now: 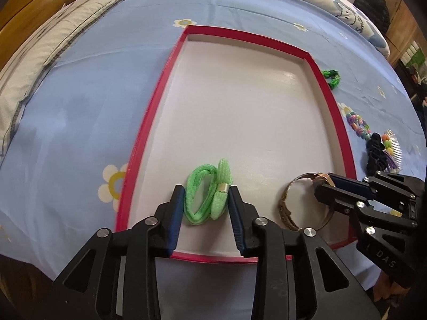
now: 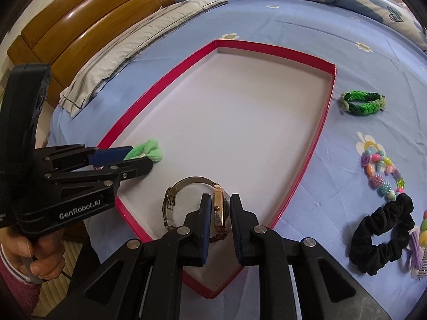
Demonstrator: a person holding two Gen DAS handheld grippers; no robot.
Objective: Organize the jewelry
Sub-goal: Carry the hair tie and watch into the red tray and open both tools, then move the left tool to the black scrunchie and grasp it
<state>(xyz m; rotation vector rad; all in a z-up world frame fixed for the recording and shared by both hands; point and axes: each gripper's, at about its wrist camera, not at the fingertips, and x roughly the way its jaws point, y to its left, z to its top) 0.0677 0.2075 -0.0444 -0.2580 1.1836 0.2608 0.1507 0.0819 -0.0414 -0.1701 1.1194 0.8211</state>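
A red-rimmed tray (image 1: 157, 93) with a pale floor lies on the blue bedsheet. A light green hair tie (image 1: 198, 186) with a metal band rests on the tray floor near its front edge. My left gripper (image 1: 206, 195) stands open around the tie, with a pad close on each side. In the right wrist view the left gripper (image 2: 136, 160) is at the left, with the hair tie (image 2: 149, 150) poking out past its tips. A gold watch (image 2: 217, 208) stands on edge in the tray (image 2: 324, 122). My right gripper (image 2: 219, 208) straddles its case, slightly open. The left wrist view has the right gripper (image 1: 324, 186) at the watch (image 1: 287, 202).
On the sheet right of the tray lie a green braided bracelet (image 2: 363, 102), a coloured bead bracelet (image 2: 381, 173), a black scrunchie (image 2: 381, 240) and a beaded hair comb (image 1: 392, 144). A grey pillow (image 2: 128, 50) and wooden headboard (image 2: 66, 26) are at the left. A hand (image 2: 34, 256) holds the left gripper.
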